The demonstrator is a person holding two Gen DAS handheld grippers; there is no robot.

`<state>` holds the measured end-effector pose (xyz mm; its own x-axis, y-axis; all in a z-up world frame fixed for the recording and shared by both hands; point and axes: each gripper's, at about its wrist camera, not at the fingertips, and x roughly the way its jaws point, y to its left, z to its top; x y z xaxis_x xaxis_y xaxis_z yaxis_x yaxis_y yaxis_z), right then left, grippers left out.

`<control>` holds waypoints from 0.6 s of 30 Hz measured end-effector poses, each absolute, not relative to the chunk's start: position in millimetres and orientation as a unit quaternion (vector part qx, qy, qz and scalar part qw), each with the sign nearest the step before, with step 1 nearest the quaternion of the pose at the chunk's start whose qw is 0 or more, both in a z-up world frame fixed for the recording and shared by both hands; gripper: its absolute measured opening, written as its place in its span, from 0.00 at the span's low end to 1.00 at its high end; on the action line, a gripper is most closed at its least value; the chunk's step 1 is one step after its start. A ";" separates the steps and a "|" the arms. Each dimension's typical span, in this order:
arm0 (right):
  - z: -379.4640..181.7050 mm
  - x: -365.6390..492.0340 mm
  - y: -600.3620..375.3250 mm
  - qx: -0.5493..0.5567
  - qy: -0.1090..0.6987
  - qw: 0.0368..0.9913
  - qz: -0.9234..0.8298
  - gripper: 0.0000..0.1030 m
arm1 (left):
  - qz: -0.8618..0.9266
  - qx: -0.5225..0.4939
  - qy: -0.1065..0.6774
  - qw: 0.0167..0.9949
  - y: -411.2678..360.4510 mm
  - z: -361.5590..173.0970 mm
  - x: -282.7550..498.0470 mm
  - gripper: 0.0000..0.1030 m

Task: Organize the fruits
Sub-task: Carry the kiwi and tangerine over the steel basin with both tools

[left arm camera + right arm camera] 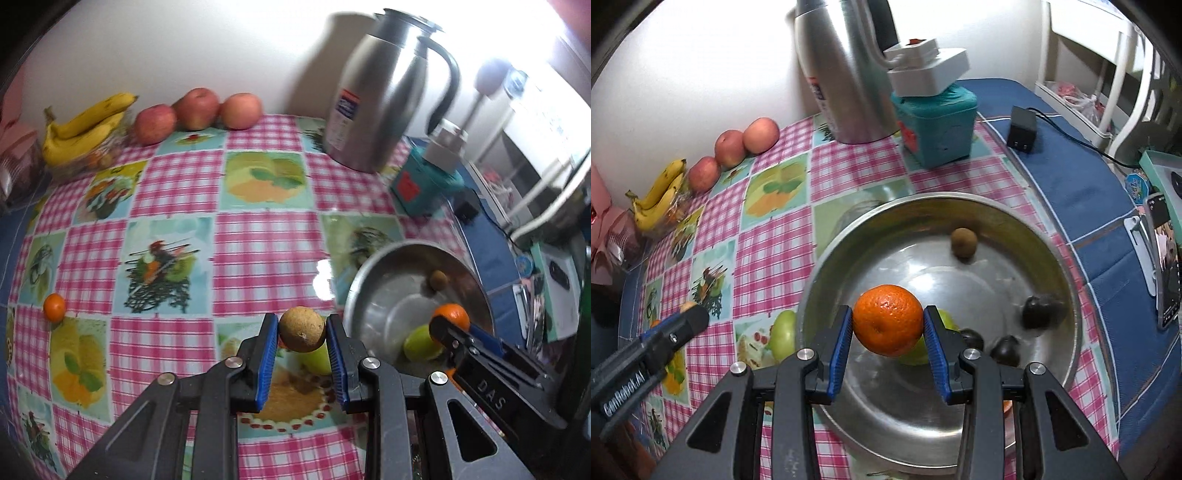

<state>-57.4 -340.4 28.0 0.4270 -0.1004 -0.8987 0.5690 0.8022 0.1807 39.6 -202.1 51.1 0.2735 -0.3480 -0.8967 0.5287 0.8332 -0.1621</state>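
Note:
My left gripper [302, 330] is shut on a round tan-brown fruit [302, 328], held above the checked tablecloth left of the steel bowl [373, 273]. My right gripper [888, 326] is shut on an orange [888, 320] and holds it over the steel bowl [827, 258]. The bowl holds a kiwi [964, 242], a green apple [947, 319] and three dark round fruits [1036, 312]. Another green apple [783, 334] lies on the cloth left of the bowl. A small orange [54, 307] lies at the table's left edge.
Three red apples [195, 109] and a bunch of bananas [85, 127] lie along the back wall. A steel thermos jug [380, 92] and a teal box [936, 125] stand behind the bowl. A black adapter [1021, 129] and a phone [1167, 266] are on the blue cloth at right.

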 end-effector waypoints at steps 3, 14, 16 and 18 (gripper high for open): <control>27.9 -60.9 -346.2 0.245 0.491 0.809 -0.210 0.39 | -0.287 0.091 0.536 0.788 -211.7 50.6 31.8 0.28; 23.3 -70.6 -365.5 0.259 0.483 0.805 -0.228 0.39 | -0.316 0.128 0.513 0.787 -241.9 41.9 9.2 0.28; 19.9 -71.6 -370.3 0.264 0.478 0.805 -0.230 0.39 | -0.320 0.131 0.509 0.788 -245.7 36.2 7.1 0.28; 15.8 -73.0 -375.3 0.271 0.470 0.809 -0.228 0.39 | -0.324 0.136 0.509 0.786 -249.9 29.2 5.3 0.28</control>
<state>-73.0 -375.3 15.8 0.4550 -0.1140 -0.8832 0.6224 0.7500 0.2239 5.3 -249.9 29.2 0.2725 -0.3709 -0.8878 0.6470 0.7536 -0.1162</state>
